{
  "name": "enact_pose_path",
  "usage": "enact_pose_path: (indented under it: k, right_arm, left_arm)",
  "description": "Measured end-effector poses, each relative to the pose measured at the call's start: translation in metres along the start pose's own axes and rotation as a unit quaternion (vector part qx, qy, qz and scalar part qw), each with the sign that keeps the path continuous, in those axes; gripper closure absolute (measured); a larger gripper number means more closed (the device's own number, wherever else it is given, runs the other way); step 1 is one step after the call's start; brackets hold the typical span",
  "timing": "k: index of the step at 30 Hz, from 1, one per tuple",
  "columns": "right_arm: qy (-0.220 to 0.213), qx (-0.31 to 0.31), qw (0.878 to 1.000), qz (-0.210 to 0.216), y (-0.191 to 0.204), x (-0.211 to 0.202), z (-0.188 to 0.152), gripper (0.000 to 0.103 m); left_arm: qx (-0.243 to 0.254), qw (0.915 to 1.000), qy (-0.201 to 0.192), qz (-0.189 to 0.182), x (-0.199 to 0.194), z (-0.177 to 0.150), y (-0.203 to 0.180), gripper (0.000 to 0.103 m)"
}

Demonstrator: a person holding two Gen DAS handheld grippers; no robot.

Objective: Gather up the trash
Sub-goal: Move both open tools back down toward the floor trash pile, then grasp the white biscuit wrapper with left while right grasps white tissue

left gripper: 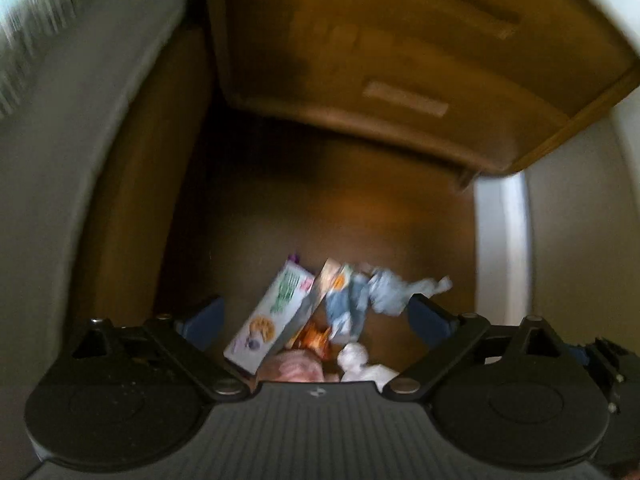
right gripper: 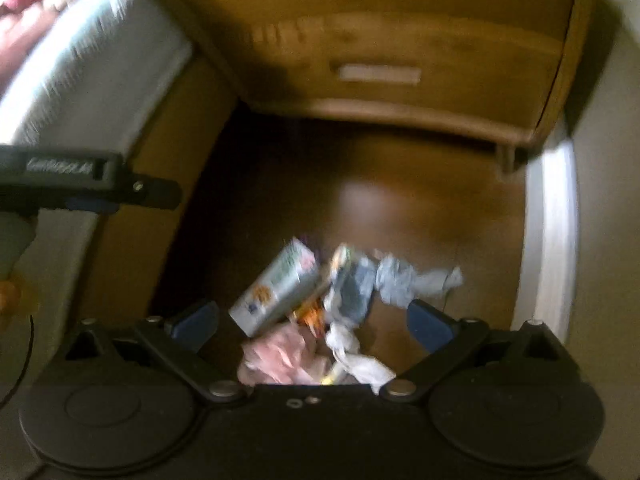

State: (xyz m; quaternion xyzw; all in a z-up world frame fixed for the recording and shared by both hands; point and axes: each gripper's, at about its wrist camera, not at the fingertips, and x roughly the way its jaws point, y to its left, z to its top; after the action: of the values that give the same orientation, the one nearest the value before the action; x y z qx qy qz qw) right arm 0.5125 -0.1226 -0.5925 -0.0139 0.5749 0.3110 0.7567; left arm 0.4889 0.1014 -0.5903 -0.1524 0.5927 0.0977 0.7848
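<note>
Both tongs gape above floor trash: carton (left gripper: 272, 312), crumpled paper (left gripper: 400, 292).

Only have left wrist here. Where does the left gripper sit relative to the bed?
Observer: The right wrist view shows the left gripper from the side, next to the mattress edge.
Operator: Anything on the bed?
Observer: Pink bedding lies on top, at the upper left; it is too blurred to say more.
Operator: Anything in the pile hidden under my housing?
Observer: A small yellow scrap sits beside the white paper, at the near edge of the pile.
</note>
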Motion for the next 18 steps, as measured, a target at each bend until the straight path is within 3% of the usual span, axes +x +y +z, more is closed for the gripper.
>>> enact_pose_path:
  k: [8, 13, 18]
  right_arm:
    - [0.077, -0.020, 0.997, 0.014, -0.021, 0.115, -0.062, 0.007]
    - [0.103, -0.015, 0.994, 0.013, -0.034, 0.170, -0.078, 0.016]
    - [0.111, -0.014, 0.994, 0.010, -0.041, 0.212, -0.082, 0.024]
  left_arm:
    - [0.026, 0.9976, 0.057, 0.029, 0.136, -0.033, 0.018, 0.005]
    - [0.052, 0.9935, 0.094, 0.039, 0.202, -0.042, 0.031, 0.005]
    - [0.084, 0.9888, 0.113, 0.049, 0.243, -0.048, 0.033, 0.005]
